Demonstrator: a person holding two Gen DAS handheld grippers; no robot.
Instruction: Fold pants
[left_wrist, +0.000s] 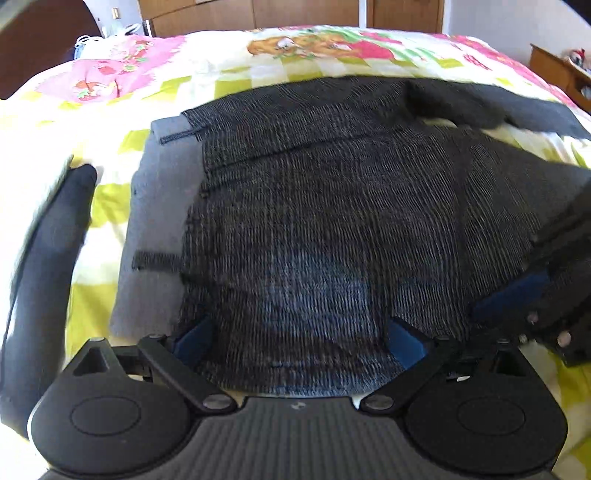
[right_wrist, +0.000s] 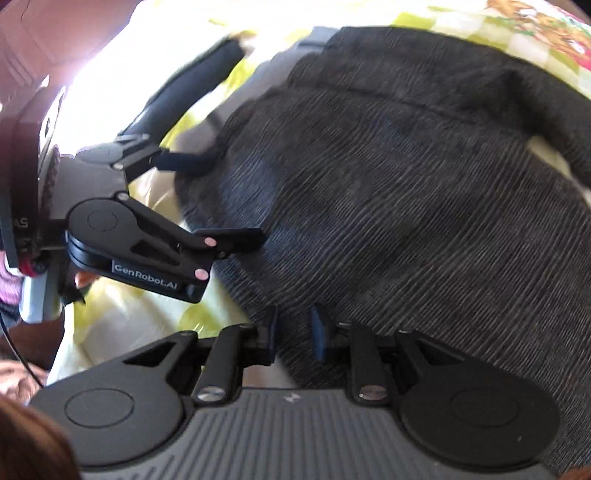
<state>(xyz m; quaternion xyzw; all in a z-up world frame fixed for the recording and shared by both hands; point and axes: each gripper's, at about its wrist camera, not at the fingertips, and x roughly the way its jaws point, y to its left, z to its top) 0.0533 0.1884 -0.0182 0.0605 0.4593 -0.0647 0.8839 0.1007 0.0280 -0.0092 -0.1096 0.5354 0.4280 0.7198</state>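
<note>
Reading "GenRobot.AI" on left tool (right_wrist: 236, 201), over pants (right_wrist: 406, 206).

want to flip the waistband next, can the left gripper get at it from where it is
Probably yes. The left gripper is open over the pants, and the grey waistband lies bare just left of its fingers, with nothing covering it. The right gripper is off on the other side.

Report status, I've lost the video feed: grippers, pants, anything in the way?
Left gripper open, fingers wide over the near hem. Right gripper nearly closed on the pants edge. Pants spread on the bedspread, unfolded. Dark sock alongside, apart.
</note>
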